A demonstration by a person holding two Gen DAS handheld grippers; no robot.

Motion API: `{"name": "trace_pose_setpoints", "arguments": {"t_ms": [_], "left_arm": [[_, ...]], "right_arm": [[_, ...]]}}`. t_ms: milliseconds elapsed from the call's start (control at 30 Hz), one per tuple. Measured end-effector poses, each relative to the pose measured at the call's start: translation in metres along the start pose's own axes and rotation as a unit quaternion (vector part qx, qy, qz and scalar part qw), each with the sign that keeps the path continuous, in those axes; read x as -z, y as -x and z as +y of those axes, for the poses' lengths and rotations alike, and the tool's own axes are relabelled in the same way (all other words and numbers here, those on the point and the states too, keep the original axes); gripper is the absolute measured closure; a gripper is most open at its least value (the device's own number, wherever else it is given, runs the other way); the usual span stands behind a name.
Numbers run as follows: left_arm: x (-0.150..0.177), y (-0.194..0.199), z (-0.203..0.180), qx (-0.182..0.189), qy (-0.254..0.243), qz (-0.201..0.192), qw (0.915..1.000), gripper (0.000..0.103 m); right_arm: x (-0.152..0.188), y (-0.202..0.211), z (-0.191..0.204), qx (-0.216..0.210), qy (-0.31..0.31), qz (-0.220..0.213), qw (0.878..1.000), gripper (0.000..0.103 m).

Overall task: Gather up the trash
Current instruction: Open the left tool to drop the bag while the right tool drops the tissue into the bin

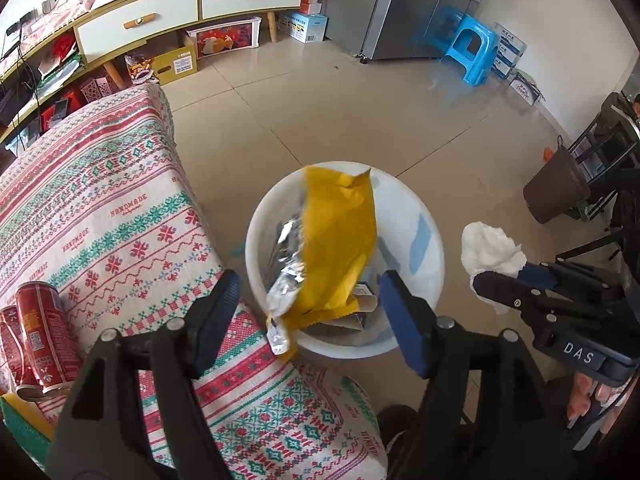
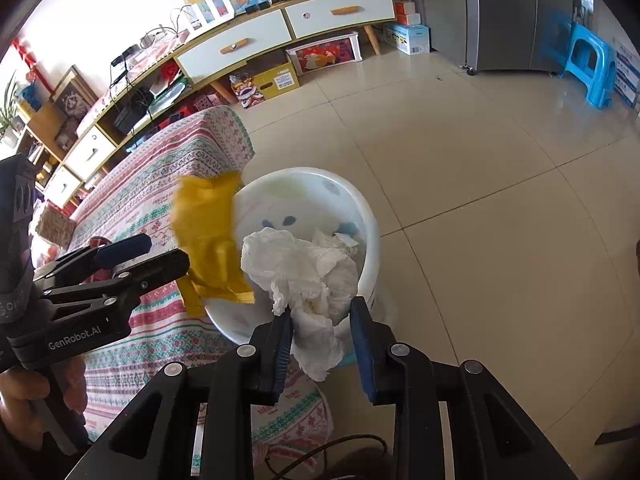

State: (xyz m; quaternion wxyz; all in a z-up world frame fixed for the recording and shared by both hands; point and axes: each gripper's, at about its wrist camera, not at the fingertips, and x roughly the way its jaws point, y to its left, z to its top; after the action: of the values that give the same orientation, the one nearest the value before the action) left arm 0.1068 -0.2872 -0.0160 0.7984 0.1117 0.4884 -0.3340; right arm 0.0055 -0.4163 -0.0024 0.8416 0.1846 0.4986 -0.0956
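Through the left wrist camera we look down on the white bin (image 1: pixel 424 216), standing on the floor just beside the patterned tablecloth (image 1: pixel 104 216). Our left gripper (image 1: pixel 308 316) stands wide, nothing between its pads; the yellow wrapper (image 1: pixel 340 248) lies across the bin's mouth, its lower end lapping over the near rim toward the cloth. We judge the drop as under way, the wrapper not yet settled inside. Two red cans (image 1: pixel 36 332) lie on the cloth, well left of the bin, still to be collected. Bare tile floor (image 1: pixel 360 112) beyond the bin gives ample room.

Through the right wrist camera our right gripper (image 2: pixel 322 340) is narrowed on the crumpled white tissue (image 2: pixel 300 272), held over the bin's (image 2: pixel 372 216) near rim. The next move, as we judge it, calls for carrying the tissue a little further past the rim, then releasing. The left gripper (image 2: pixel 160 254) hovers beside the wrapper (image 2: pixel 208 236), at the bin's table side, so we should keep the two claws from crossing.
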Motion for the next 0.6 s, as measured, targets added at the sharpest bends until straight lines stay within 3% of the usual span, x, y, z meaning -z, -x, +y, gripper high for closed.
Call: {"name": "trace_pose_setpoints", "arguments": {"t_ms": [233, 600], "left_arm": [[0.01, 0.014, 0.021, -0.015, 0.004, -0.005, 0.9999, 0.021], [0.039, 0.039, 0.056, -0.039, 0.024, -0.009, 0.9989, 0.017]], "right_arm": [[-0.004, -0.008, 0.006, 0.003, 0.004, 0.008, 1.0, 0.072], [-0.016, -0.026, 0.024, -0.002, 0.0, 0.022, 1.0, 0.072]]}}
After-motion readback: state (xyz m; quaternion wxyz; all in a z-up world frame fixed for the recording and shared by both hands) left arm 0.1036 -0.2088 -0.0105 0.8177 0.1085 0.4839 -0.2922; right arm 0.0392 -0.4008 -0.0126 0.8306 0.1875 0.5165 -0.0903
